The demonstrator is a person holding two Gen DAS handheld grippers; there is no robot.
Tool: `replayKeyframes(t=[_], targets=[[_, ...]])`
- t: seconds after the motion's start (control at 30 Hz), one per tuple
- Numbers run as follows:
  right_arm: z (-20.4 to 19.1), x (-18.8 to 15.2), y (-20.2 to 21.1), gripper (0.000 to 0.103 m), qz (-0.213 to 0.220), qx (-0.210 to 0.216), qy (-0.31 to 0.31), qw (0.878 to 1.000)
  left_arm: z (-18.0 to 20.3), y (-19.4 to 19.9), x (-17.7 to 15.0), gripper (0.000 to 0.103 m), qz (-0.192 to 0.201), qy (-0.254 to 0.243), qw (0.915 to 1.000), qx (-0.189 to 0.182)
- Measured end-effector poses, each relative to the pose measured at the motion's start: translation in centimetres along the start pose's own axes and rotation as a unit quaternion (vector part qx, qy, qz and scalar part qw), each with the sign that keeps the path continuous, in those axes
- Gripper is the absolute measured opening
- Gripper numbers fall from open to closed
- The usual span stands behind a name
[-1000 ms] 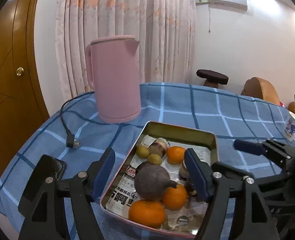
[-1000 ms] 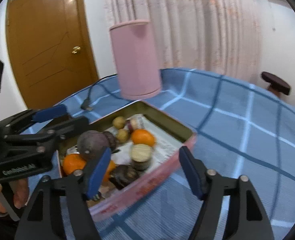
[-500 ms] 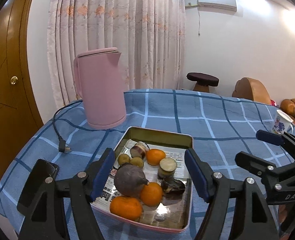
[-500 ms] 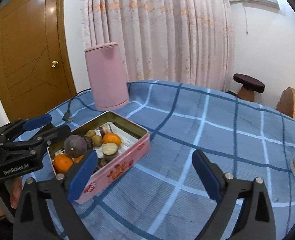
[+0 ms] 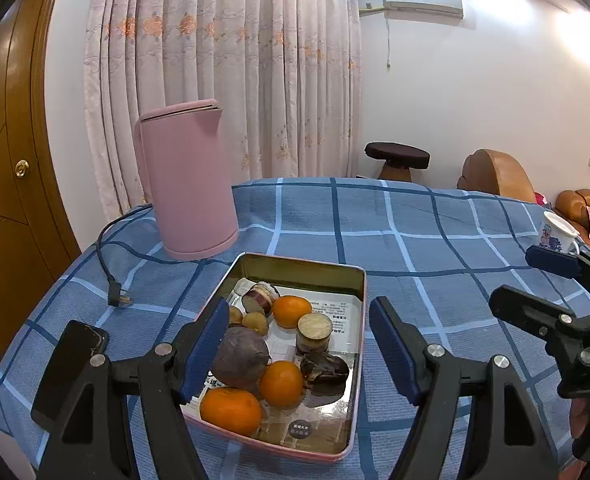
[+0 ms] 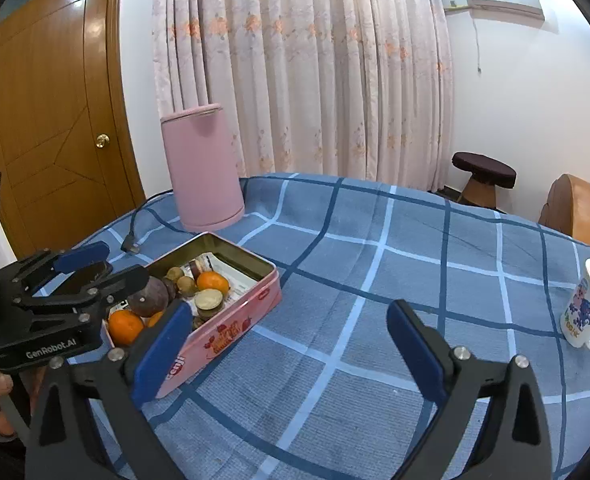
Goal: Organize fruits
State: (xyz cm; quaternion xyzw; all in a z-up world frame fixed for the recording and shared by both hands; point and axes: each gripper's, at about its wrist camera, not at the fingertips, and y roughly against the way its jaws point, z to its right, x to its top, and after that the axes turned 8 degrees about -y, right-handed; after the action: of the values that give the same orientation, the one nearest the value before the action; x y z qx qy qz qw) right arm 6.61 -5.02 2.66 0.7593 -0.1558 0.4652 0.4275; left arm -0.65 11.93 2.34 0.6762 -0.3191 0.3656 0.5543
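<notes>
A pink tin [image 5: 295, 259] lined with paper stands open on the blue checked cloth. It holds three oranges [image 5: 231, 410], a round purple fruit [image 5: 241, 358], small brown fruits [image 5: 255, 322], a cut stub [image 5: 314, 330] and a dark piece [image 5: 325, 366]. My left gripper [image 5: 298, 308] hovers open above the tin's near end, touching nothing. My right gripper [image 6: 289, 308] is over bare cloth to the right of the tin [image 6: 223, 332], its jaws opening with nothing between them. Each gripper shows at the edge of the other's view.
A pink kettle [image 5: 189, 180] stands behind the tin, its cord and plug [image 5: 119, 300] trailing left. A black phone [image 5: 79, 344] lies near the table's left edge. A printed mug [image 6: 585, 308] sits at the far right. A stool [image 6: 483, 176] and chairs stand beyond the table.
Both grippers have drawn back and up from the tin, so it looks smaller. The right gripper's jaws have spread much wider and now frame cloth instead of the tin.
</notes>
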Motion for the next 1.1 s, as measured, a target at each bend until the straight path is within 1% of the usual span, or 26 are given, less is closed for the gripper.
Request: replayKeyframes(t=[0.4, 0.67, 1.1], targets=[[0.0, -0.8, -0.4, 0.1, -0.006, -0.001, 0.002, 1.0, 0.4, -0.2, -0.2, 0.074, -0.008, 0.001, 1.0, 0.003], [0.6, -0.9, -0.2, 0.1, 0.0, -0.003, -0.006, 1.0, 0.5, -0.4, -0.2, 0.074, -0.013, -0.003, 0.9999, 0.009], [1.2, -0.8, 0.2, 0.1, 0.004, -0.004, -0.012, 1.0, 1.2, -0.6, 0.0, 0.074, -0.018, -0.011, 0.9998, -0.001]])
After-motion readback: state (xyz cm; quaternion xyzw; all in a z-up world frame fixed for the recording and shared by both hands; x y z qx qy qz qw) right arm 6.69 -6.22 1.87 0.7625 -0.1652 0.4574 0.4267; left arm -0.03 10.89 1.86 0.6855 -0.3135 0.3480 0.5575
